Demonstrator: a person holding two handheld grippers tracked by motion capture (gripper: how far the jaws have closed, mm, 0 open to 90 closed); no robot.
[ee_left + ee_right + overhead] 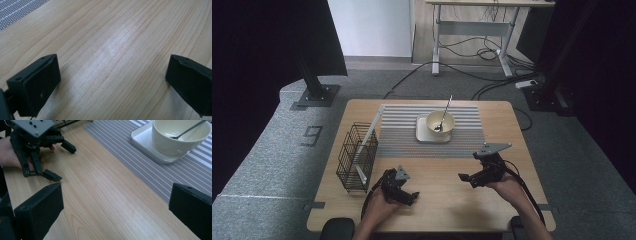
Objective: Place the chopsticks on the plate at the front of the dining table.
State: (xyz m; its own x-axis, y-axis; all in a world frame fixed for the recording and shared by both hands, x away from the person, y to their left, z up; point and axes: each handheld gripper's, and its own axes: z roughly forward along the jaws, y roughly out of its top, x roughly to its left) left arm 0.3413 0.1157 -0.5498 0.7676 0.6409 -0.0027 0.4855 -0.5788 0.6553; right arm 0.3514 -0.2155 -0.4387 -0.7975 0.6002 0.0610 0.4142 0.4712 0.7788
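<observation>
A cream bowl (448, 121) with a metal spoon (446, 111) leaning in it stands on a white square plate (421, 132), on a grey striped placemat (402, 136) at the table's far middle. The right gripper view shows the bowl (180, 140), spoon (188, 130) and plate (143, 137) at upper right. My left gripper (411, 191) rests near the front edge, pointing right, its jaws wide open over bare wood (112, 65). My right gripper (467, 179) is held at front right, pointing left, open and holding nothing (117, 192). It faces the left gripper (62, 162).
A black wire basket (357, 157) stands at the table's left side, its rim beside the placemat's left edge. Bare wooden tabletop (442, 200) lies between the two grippers. Beyond the table are grey floor, cables and a desk frame (472, 30).
</observation>
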